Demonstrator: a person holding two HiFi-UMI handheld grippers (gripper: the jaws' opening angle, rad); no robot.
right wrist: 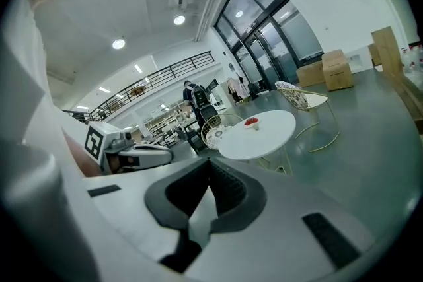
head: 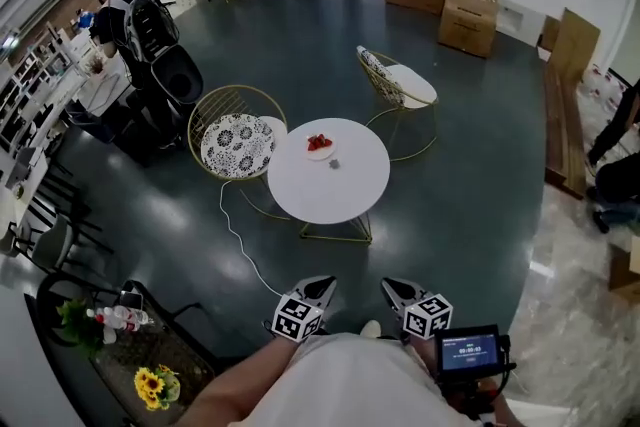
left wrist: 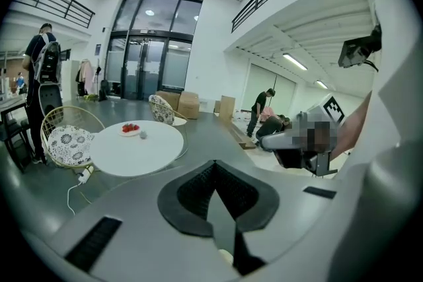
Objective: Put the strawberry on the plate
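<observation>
A round white table [head: 330,180] stands in the middle of the dark floor, well ahead of me. Toward its far side sits a small plate [head: 319,152] with red strawberries [head: 319,143] on it. A small grey object [head: 334,163] lies beside the plate. My left gripper [head: 321,288] and right gripper [head: 393,289] are low at my body, far from the table, both shut and holding nothing. The left gripper view has the table [left wrist: 135,148] and the plate [left wrist: 130,129] at left. The right gripper view shows the table [right wrist: 261,135] and the plate [right wrist: 251,122] beyond shut jaws.
Two gold wire chairs flank the table, one with a patterned cushion [head: 238,143], one at the far right [head: 400,83]. A white cable [head: 240,250] trails on the floor. Cardboard boxes [head: 468,13] stand at the back. A person with a backpack [head: 128,15] is at left.
</observation>
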